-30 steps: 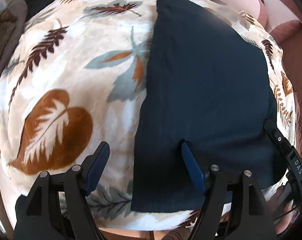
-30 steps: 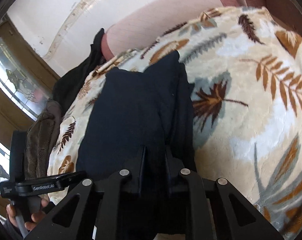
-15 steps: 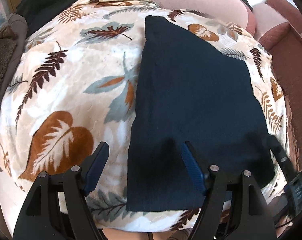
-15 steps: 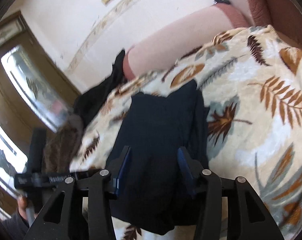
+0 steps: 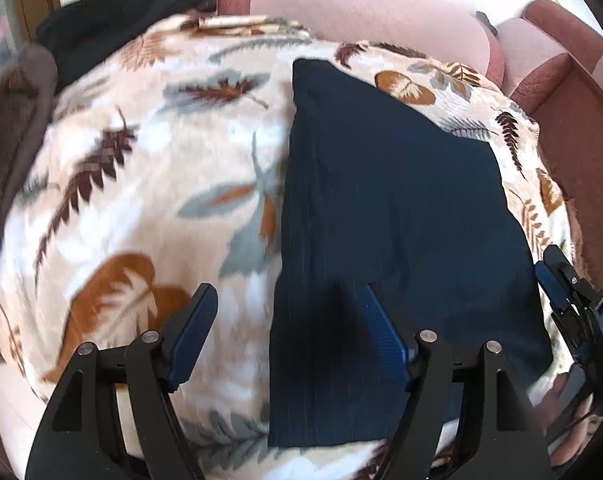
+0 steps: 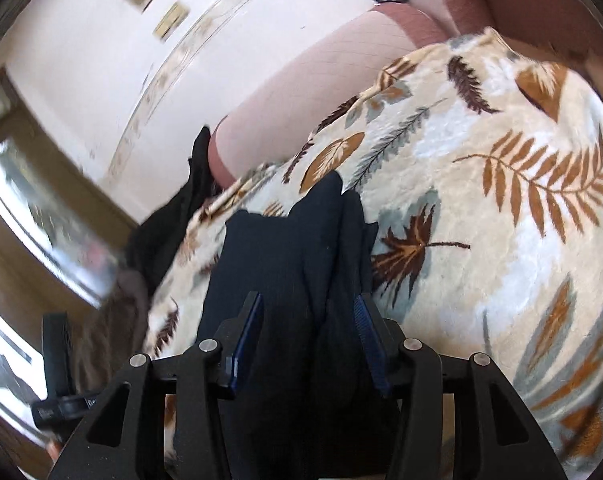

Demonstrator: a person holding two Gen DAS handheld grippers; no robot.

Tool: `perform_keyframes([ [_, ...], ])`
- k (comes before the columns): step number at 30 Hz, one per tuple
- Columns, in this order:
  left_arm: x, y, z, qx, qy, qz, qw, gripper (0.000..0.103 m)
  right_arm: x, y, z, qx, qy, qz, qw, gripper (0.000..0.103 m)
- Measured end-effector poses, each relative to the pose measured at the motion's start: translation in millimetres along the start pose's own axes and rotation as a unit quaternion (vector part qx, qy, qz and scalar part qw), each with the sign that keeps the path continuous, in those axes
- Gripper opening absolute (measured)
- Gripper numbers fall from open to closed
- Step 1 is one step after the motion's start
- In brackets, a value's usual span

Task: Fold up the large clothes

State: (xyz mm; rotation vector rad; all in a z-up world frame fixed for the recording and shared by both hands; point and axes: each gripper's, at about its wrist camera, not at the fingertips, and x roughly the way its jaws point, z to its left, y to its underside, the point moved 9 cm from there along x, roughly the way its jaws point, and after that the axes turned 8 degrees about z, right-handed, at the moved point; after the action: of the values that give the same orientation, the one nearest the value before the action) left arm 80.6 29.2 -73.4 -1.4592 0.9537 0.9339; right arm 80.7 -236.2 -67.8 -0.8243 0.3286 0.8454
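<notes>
A folded dark navy garment [image 5: 389,216] lies flat on a leaf-patterned blanket [image 5: 149,184]. My left gripper [image 5: 289,300] is open and empty, above the garment's left edge near its front corner. In the right wrist view the same garment [image 6: 285,256] lies folded in a long strip. My right gripper [image 6: 307,304] is open over its near end, with the cloth between the blue pads [image 6: 247,332] but not pinched. The right gripper also shows at the right edge of the left wrist view [image 5: 573,304].
A pink and maroon sofa back [image 5: 365,4] rises behind the blanket. Black clothing [image 5: 113,24] and a brown-grey plush cloth [image 5: 5,128] lie at the left. A wall [image 6: 101,40] and glass door [image 6: 41,224] stand beyond.
My right gripper was shut on the garment's end, then opened and let it go. Both grippers have pulled back and up, so more of the sofa and wall shows.
</notes>
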Motion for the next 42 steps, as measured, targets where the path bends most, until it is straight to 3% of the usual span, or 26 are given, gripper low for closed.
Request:
perform_keyframes([
  [6,18,-8,-9,0.02,-0.016,0.001,0.9997,0.074,27,-1,10,-0.021,-0.002,0.038,0.999,0.049],
  [8,28,-5,-12,0.022,-0.021,0.012,0.9995,0.074,40,7,11,-0.036,0.009,0.06,0.998,0.042],
  [9,33,-4,-12,0.022,-0.019,0.016,0.9994,0.075,48,12,10,-0.049,0.024,0.073,0.996,0.028],
  [13,37,-1,-12,0.018,-0.007,0.017,0.9997,0.075,35,9,19,-0.055,0.01,0.055,0.997,0.013],
  [17,38,-2,-14,0.022,-0.002,0.015,0.9996,0.075,44,19,7,-0.046,0.042,0.09,0.994,0.012],
  [20,39,-1,-13,0.021,0.0,0.015,0.9997,0.075,38,18,8,-0.026,0.036,0.1,0.994,0.014],
  [24,39,-2,-11,0.024,0.006,0.014,0.9996,0.075,17,22,20,-0.024,0.031,0.112,0.993,0.027],
  [25,39,-2,-11,0.022,0.008,0.015,0.9996,0.075,15,27,21,-0.035,0.041,0.119,0.991,0.038],
  [27,39,0,-10,0.019,0.013,0.018,0.9996,0.075,16,37,19,-0.054,0.076,0.134,0.987,0.046],
  [28,37,0,-10,0.019,0.014,0.02,0.9995,0.075,18,44,16,-0.065,0.092,0.145,0.983,0.038],
  [30,30,0,-8,0.014,0.027,0.017,0.9994,0.075,13,51,23,-0.077,0.068,0.145,0.984,0.004],
  [33,21,-1,-3,0.019,0.03,0.006,0.9993,0.075,6,53,17,-0.069,0.07,0.13,0.987,0.003],
  [37,33,5,2,0.024,0.016,0.024,0.9993,0.075,24,66,-12,-0.026,0.078,0.164,0.983,0.003],
  [39,31,5,4,0.02,0.022,0.023,0.9993,0.075,20,57,-8,-0.011,0.073,0.165,0.984,0.006],
  [40,28,2,5,0.019,0.023,0.018,0.9994,0.075,17,51,-6,-0.008,0.072,0.157,0.985,0.012],
  [42,23,-8,6,0.015,0.022,0.006,0.9996,0.075,8,29,2,-0.011,0.078,0.124,0.989,0.013],
])
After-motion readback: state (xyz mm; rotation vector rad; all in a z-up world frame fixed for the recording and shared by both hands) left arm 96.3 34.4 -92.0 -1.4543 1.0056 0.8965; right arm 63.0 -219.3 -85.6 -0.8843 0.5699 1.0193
